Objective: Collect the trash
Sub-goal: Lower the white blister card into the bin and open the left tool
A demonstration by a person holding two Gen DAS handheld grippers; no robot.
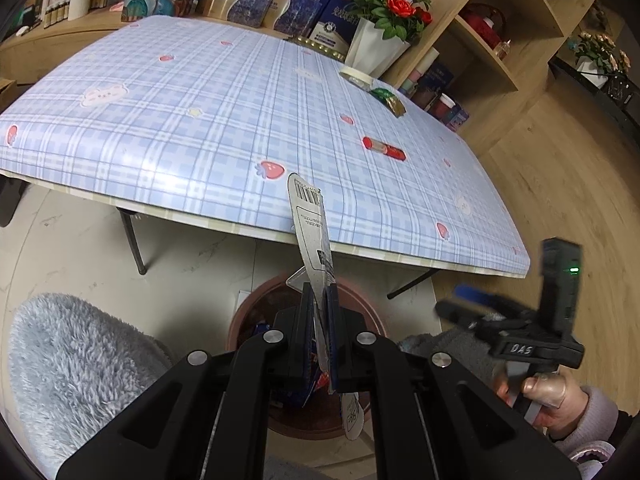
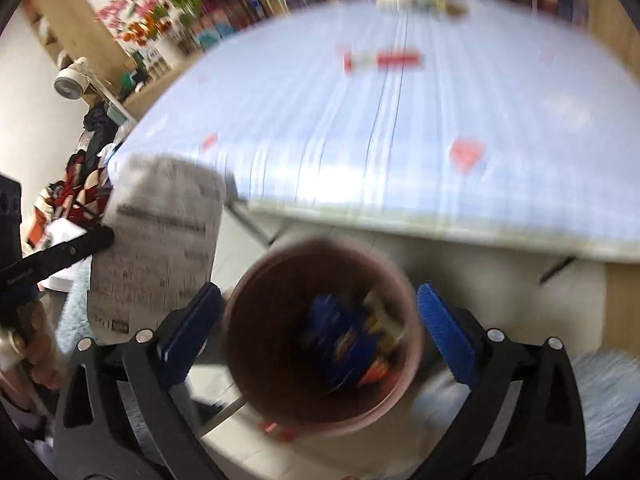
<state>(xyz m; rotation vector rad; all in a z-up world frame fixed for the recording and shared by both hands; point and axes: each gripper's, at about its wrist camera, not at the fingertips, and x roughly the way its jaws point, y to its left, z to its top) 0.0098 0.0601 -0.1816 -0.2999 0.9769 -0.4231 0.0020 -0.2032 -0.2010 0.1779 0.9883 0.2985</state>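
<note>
My left gripper (image 1: 320,300) is shut on a flat silver wrapper (image 1: 310,220) with a barcode, which stands upright above the brown bin (image 1: 256,308) on the floor. The right wrist view shows the same wrapper (image 2: 160,240) at the left, with the left gripper's fingers (image 2: 68,254) pinching its edge. My right gripper (image 2: 318,296) is open directly over the bin (image 2: 272,340), nothing between its blue pads (image 2: 444,332). Blue and orange wrappers (image 2: 344,344) lie inside the bin. A red tube-shaped wrapper (image 1: 384,149) lies on the table, and a green-gold wrapper (image 1: 390,98) sits further back.
The table (image 1: 180,100) has a blue plaid cloth, and its near edge overhangs the bin. A white vase of red roses (image 1: 376,44) and a tape roll (image 1: 356,76) stand at the far right corner. Fluffy grey-blue fabric (image 1: 80,360) lies to the left of the bin. Wooden shelves (image 1: 500,40) stand at the right.
</note>
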